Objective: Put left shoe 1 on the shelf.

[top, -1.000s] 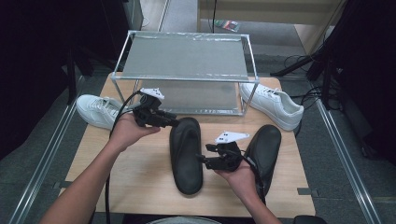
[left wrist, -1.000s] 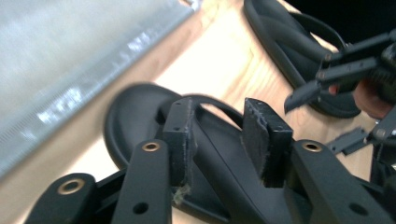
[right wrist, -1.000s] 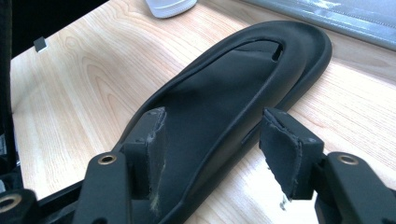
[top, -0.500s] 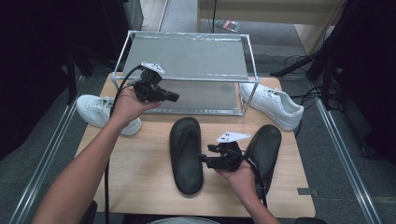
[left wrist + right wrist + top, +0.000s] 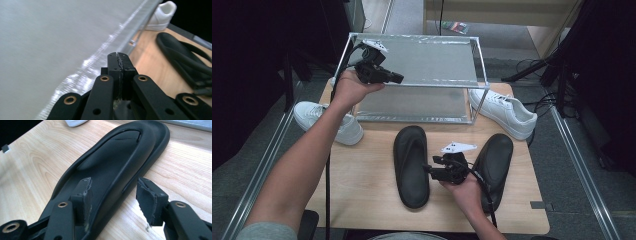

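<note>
Two black flip-flops lie on the wooden table, one at the middle [image 5: 411, 162] and one to its right [image 5: 496, 160]. My right gripper [image 5: 428, 170] is open at the middle flip-flop's right edge. In the right gripper view its jaws [image 5: 113, 186] straddle that flip-flop's [image 5: 112, 162] raised rim without touching it. My left gripper [image 5: 399, 78] is shut with nothing in it and is held up at the front left edge of the metal rack's top shelf [image 5: 427, 62]. In the left gripper view the shut jaws [image 5: 117, 56] point along the shelf [image 5: 50, 37].
A white sneaker [image 5: 324, 120] sits left of the rack, and another white sneaker [image 5: 507, 112] [image 5: 162, 13] at its right. The rack has a lower shelf [image 5: 412, 105]. Bare wood [image 5: 362, 175] lies left of the flip-flops. A flip-flop [image 5: 182, 57] shows beyond the left jaws.
My left gripper has risen from beside the middle flip-flop and moved back and left to the rack's top shelf. The right gripper has stayed at the flip-flop's edge.
</note>
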Demonstrator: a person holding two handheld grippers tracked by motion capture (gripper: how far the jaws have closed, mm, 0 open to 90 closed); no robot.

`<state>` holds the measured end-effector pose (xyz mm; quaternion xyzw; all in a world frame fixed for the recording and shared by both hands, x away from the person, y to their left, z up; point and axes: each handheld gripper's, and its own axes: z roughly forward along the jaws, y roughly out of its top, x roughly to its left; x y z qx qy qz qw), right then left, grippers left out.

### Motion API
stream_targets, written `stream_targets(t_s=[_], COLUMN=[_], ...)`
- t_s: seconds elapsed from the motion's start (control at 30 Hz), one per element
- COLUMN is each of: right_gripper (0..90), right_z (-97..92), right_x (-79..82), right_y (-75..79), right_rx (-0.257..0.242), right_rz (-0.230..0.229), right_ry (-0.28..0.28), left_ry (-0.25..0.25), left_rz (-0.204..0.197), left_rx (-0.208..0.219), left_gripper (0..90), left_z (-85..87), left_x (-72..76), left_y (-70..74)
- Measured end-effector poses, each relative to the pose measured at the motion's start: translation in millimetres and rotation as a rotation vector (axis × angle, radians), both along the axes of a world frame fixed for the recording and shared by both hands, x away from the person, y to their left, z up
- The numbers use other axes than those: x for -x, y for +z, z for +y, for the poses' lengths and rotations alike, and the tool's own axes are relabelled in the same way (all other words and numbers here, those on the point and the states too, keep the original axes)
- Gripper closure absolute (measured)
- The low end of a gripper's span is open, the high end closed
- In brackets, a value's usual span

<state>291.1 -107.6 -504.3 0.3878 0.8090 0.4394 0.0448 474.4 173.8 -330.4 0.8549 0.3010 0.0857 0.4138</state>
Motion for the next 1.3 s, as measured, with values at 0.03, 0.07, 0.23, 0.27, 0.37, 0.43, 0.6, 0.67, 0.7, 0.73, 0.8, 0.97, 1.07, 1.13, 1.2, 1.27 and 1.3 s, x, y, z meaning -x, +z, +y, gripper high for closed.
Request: stream_targets(t_s=[0.03,0.07,0.23,0.27,0.37,0.43,0.6,0.67,0.7,0.73,0.8,0.97,1.07,1.13,1.2,1.27,1.3], right_gripper=[48.5,48.9,49.5,49.5,49.6,49.9,52.2,53.8,54.6,54.9,56.1,59.6,61.8,65.0,69.0,76.3,76.3], right_z=[1.9,4.1,18.8,18.8,23.9,26.6,27.9,29.1,30.3,31.9,34.6,37.5,38.4,38.7,38.6,37.8,37.8], right_x=[-1.0,-1.3,-2.6,-2.6,-7.7,-10.9,-21.7,-25.3,-26.6,-27.6,-28.2,-29.4,-31.1,-32.3,-34.3,-35.7,-35.7], right_y=[-1.0,-1.8,-4.8,-4.8,-8.2,-9.8,-14.7,-17.1,-18.0,-18.8,-19.1,-17.9,-16.8,-15.1,-14.3,-12.9,-12.9], right_rx=[-0.001,0.001,0.099,0.099,0.087,0.083,0.085,0.068,0.061,0.067,0.083,0.098,0.103,0.114,0.116,0.114,0.114], right_rz=[0.000,0.002,-0.044,-0.044,-0.014,0.002,0.027,0.043,0.048,0.041,0.029,0.021,0.028,0.030,0.026,0.037,0.037], right_ry=[0.000,-0.001,-0.028,-0.028,-0.042,-0.055,-0.082,-0.096,-0.097,-0.099,-0.107,-0.131,-0.133,-0.140,-0.143,-0.146,-0.146], left_ry=[0.006,0.001,-0.004,-0.004,0.007,-0.001,-0.014,-0.011,-0.012,-0.010,-0.005,0.011,0.013,0.012,0.013,0.015,0.016], left_rz=[0.001,0.000,0.014,0.016,0.020,0.030,0.036,0.032,0.013,-0.005,-0.005,0.018,0.019,0.017,0.017,0.021,0.025], left_rx=[0.000,-0.001,-0.011,-0.021,-0.024,-0.004,0.002,0.007,-0.005,-0.021,-0.019,0.023,0.033,0.030,0.030,0.029,0.028], left_gripper=[90.0,90.0,90.0,90.0,90.0,90.0,90.0,90.0,90.0,90.0,90.0,90.0,90.0,90.0,90.0,90.0,90.0], left_z=[-0.3,-0.5,-0.5,-0.7,-0.8,-1.5,-0.7,-0.3,-0.8,-1.8,-2.3,0.9,1.4,1.2,1.2,1.1,1.0], left_x=[-3.0,-6.1,-18.5,-19.8,-23.4,-24.7,-28.1,-29.0,-28.3,-27.0,-26.4,-27.0,-26.9,-26.6,-26.8,-27.3,-27.5], left_y=[-0.3,-1.1,-9.6,-11.6,-16.5,-18.8,-22.8,-24.1,-24.4,-24.6,-25.0,-27.6,-28.4,-28.3,-28.3,-28.1,-27.9])
